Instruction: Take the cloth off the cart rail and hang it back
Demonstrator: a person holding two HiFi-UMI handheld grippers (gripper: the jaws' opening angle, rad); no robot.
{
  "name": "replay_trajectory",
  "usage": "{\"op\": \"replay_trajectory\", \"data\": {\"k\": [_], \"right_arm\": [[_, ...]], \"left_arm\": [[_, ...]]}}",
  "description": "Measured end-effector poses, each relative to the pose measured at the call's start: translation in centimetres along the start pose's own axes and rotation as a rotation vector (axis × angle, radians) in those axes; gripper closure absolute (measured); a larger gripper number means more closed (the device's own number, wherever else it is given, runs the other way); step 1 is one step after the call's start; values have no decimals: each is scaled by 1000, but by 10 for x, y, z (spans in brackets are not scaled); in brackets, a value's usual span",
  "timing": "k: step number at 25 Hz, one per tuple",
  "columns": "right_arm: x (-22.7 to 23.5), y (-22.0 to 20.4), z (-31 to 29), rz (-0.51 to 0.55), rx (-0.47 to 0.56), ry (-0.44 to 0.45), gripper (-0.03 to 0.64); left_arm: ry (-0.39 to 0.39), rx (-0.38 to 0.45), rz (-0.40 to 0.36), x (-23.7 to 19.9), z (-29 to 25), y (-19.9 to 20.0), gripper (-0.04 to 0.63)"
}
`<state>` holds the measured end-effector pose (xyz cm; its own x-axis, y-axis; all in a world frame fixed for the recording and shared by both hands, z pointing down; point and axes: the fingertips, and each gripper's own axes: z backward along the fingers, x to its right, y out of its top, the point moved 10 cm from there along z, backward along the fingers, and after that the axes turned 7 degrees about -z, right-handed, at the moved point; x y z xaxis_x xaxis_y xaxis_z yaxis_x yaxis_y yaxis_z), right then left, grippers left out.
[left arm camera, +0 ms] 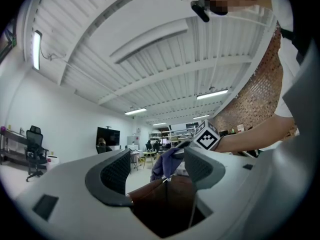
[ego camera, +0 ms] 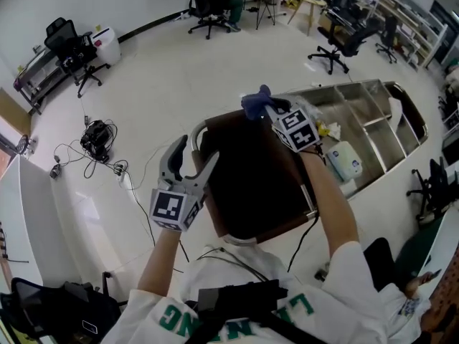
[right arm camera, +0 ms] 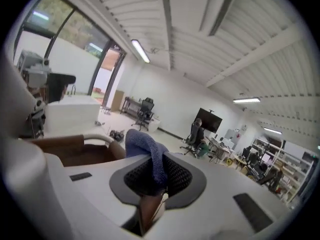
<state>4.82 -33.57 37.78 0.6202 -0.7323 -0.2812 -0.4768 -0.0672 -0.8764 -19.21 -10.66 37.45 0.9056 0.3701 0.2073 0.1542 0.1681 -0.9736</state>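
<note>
The right gripper (ego camera: 271, 112) holds the blue cloth (ego camera: 254, 103) in clenched jaws at the upper centre of the frame, over the far end of the cart (ego camera: 251, 185). The left gripper (ego camera: 192, 158), jaws released, is at the lower left, farther from the cloth.

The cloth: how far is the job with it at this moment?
Done: the right gripper is shut on the blue cloth. In hand: the cloth is bunched at the cart's far edge; whether it is clear of the rail I cannot tell. Left: hanging it back on the rail. The left gripper is open and empty beside the cart.
</note>
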Motion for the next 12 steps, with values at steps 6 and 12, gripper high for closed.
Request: {"op": "replay_trajectory", "data": {"k": [6, 12], "right_arm": [[-6, 18, 97, -214, 350, -44, 560], [-43, 7, 169, -285, 527, -120, 560]], "left_arm": [[41, 65, 96, -6, -2, 15, 278], [46, 80, 78, -2, -5, 21, 278]]}}
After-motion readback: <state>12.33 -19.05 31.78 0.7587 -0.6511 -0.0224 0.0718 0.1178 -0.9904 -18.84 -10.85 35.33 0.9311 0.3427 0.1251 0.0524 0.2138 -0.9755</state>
